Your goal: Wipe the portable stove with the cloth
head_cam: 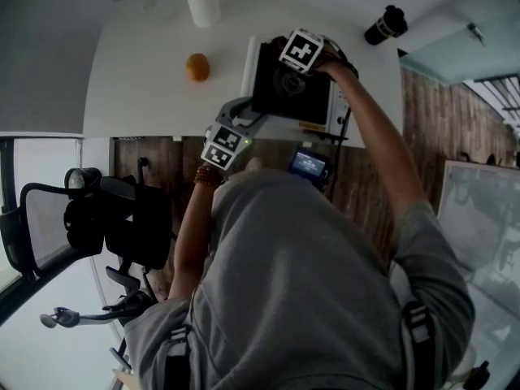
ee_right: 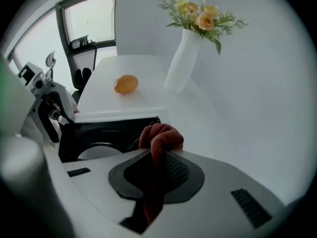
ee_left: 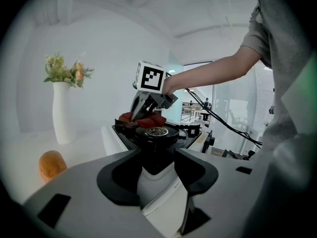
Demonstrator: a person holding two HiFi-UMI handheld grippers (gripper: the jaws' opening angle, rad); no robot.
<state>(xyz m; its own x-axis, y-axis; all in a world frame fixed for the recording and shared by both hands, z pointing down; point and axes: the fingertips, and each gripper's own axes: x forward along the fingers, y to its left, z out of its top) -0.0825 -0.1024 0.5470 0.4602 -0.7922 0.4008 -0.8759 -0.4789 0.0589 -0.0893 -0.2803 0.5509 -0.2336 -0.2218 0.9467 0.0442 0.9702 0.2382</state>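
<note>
White desk in a pale-walled room, with the portable stove at its near edge.

The red cloth is pinched tight in the fingers of the right gripper and sits on the stove's black top, just behind the burner. The left gripper has its fingers wide, astride the stove's white front corner; whether they press on it is unclear. In the head view an orange lies left of the stove, a white vase of flowers stands above it, and a black bottle is at upper right. Wooden floor shows below the desk, and a black office chair is at lower left. Windows fill the upper left of the right gripper view.
</note>
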